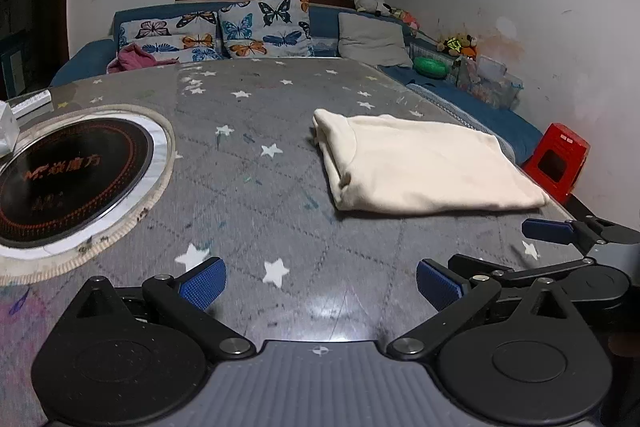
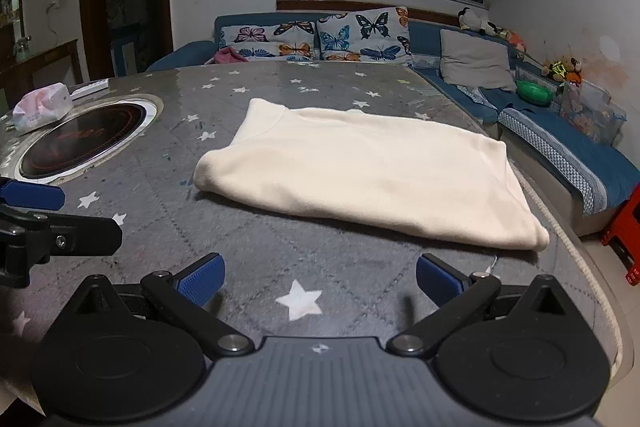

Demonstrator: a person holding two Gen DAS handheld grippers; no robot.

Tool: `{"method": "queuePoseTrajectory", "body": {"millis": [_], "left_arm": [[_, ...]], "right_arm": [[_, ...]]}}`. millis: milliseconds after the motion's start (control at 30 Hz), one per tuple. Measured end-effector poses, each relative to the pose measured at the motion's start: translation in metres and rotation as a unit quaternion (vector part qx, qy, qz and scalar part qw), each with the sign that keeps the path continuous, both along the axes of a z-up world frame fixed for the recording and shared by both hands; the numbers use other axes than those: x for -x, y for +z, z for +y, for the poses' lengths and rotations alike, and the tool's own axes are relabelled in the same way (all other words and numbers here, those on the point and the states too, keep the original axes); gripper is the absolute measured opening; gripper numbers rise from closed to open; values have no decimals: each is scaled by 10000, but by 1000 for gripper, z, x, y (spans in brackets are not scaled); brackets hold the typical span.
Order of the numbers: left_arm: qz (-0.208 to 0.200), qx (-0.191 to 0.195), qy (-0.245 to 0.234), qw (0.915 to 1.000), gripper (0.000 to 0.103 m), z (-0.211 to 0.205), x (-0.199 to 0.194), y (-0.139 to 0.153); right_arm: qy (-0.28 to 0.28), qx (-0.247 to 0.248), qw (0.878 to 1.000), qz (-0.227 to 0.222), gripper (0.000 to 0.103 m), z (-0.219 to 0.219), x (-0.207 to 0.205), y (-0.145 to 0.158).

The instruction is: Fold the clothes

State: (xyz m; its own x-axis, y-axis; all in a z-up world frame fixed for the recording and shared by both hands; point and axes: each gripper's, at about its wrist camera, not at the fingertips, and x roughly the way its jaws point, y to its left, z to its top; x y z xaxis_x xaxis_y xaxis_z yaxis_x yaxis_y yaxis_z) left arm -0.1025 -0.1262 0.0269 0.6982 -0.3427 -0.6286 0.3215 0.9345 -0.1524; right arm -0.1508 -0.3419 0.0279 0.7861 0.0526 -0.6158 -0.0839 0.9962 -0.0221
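Observation:
A cream garment (image 1: 424,167) lies folded into a flat rectangle on the grey star-patterned table (image 1: 256,187); it also shows in the right wrist view (image 2: 368,171). My left gripper (image 1: 320,285) is open and empty, low over the table, short of the garment and to its left. My right gripper (image 2: 320,279) is open and empty, just in front of the garment's near edge. In the left wrist view a finger of the right gripper (image 1: 548,230) shows at the right. In the right wrist view a finger of the left gripper (image 2: 32,195) shows at the left.
A round black induction hob (image 1: 68,183) is set into the table at the left, with a tissue pack (image 2: 42,107) beside it. A blue sofa (image 2: 560,143) with butterfly cushions (image 1: 264,27) runs behind and right. A red stool (image 1: 558,161) stands by the table's right edge.

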Motion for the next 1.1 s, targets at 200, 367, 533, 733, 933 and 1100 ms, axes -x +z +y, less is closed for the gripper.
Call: {"method": "queuePoseTrajectory", "body": {"millis": [200, 367, 533, 733, 933, 1100], "left_arm": [[19, -9, 21, 10000, 103, 1, 8, -1], [82, 10, -40, 10000, 103, 1, 13, -1], [82, -71, -38, 9999, 103, -3, 16, -2], [7, -132, -82, 9999, 103, -7, 20, -1], [-29, -188, -86, 9998, 103, -9, 22, -2], [-68, -196, -43, 9998, 103, -8, 21, -1]], "right_arm": [[-14, 15, 10000, -28, 103, 3, 7, -1], [-31, 41, 10000, -46, 103, 6, 11, -2], [-39, 9, 10000, -44, 103, 8, 15, -4], [-43, 25, 10000, -85, 103, 6, 19, -3], [-72, -15, 9999, -98, 103, 5, 21, -3], [-56, -26, 9999, -125, 103, 6, 22, -3]]}}
